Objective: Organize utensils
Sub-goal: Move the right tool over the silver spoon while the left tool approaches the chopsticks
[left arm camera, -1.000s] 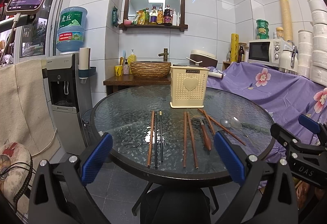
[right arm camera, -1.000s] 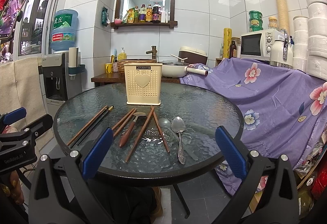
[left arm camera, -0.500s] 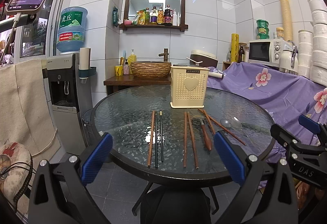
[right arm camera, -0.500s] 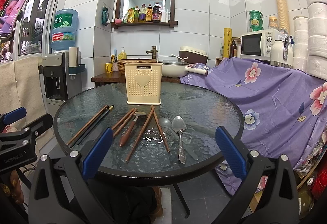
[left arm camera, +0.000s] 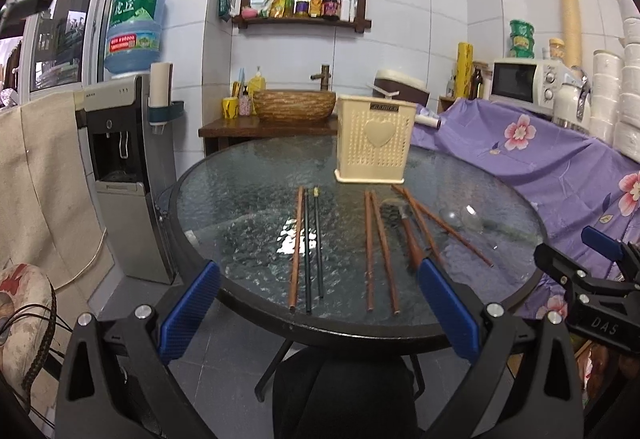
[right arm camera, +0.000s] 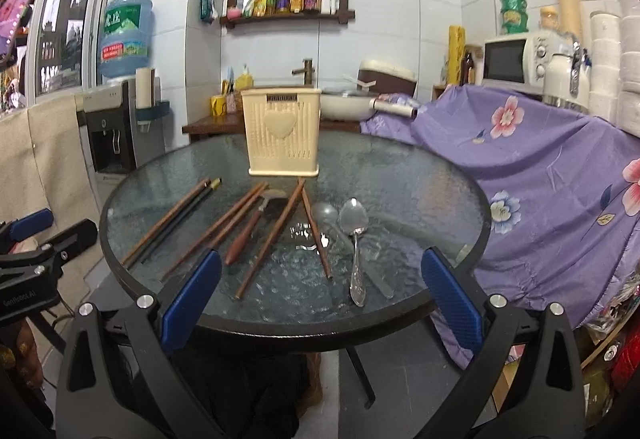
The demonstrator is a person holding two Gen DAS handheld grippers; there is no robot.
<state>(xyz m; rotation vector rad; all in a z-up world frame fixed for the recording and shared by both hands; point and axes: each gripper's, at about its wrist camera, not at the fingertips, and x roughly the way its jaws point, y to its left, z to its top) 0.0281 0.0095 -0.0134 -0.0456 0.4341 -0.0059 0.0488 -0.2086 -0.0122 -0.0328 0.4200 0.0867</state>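
Both tongs, left tongs [left arm camera: 318, 313] and right tongs [right arm camera: 320, 303], spread empty at frame bottom; thin chopsticks [left arm camera: 307, 251] could roll off the slick glass tabletop [left arm camera: 240, 215].

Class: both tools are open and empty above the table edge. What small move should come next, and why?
Probably lower the left tool onto the near ends of the brown chopstick pair: every utensil lies flat on the glass table, the cream holder stands behind, and this pair lies straight ahead.

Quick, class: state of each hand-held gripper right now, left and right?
Left hand-held gripper: open, holding nothing.
Right hand-held gripper: open, holding nothing.
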